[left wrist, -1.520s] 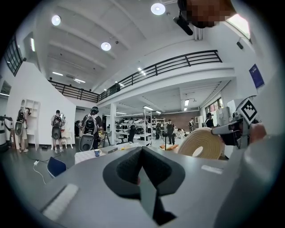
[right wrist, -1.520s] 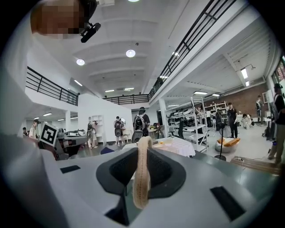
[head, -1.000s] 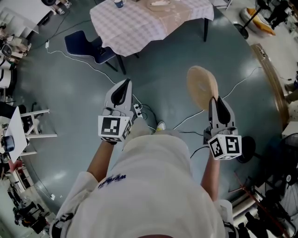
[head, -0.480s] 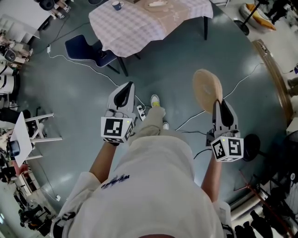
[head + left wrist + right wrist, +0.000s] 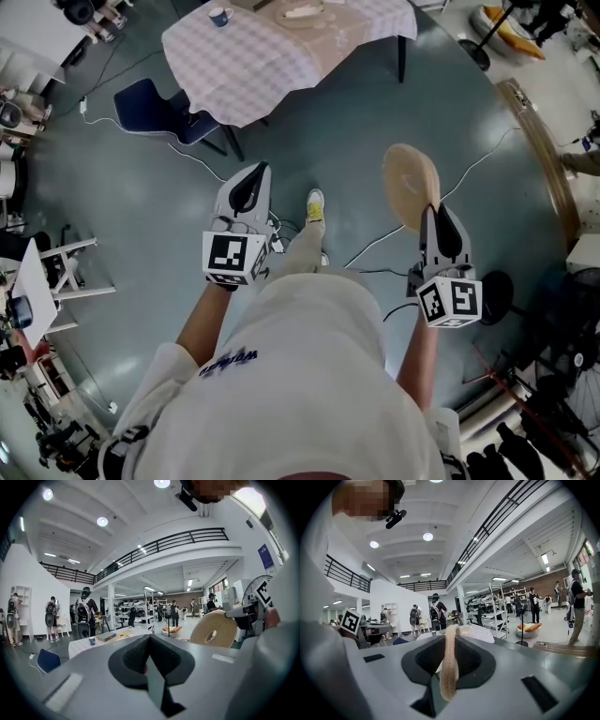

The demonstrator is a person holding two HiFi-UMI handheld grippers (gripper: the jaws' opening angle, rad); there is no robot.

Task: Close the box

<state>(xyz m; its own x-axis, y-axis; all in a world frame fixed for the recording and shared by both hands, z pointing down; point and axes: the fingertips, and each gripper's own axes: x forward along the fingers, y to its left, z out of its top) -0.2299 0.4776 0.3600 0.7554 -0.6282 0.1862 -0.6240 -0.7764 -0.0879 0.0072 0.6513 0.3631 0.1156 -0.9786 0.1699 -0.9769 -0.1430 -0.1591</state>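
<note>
My right gripper [image 5: 437, 212] is shut on a tan roll of tape [image 5: 411, 186], which stands upright ahead of its jaws. In the right gripper view the roll of tape [image 5: 450, 663] shows edge-on between the pads. My left gripper [image 5: 249, 178] is shut with nothing in it, and its jaws meet in the left gripper view [image 5: 149, 641], where the roll of tape [image 5: 215, 630] appears at the right. Ahead stands a table with a checked cloth [image 5: 253, 56]. A flat pale object [image 5: 298, 11] lies on it; I cannot tell whether this is the box.
A cup [image 5: 217, 16] stands on the table and a blue chair [image 5: 155, 108] beside it. Cables [image 5: 375, 248] trail over the grey floor. The person's shoe [image 5: 315, 206] shows between the grippers. Other people [image 5: 84, 616] and shelving [image 5: 501, 609] stand farther off.
The person has stepped forward, one foot now out in front. Both grippers travelled along and the table looks nearer in the gripper views. The grip on the tape is unchanged.
</note>
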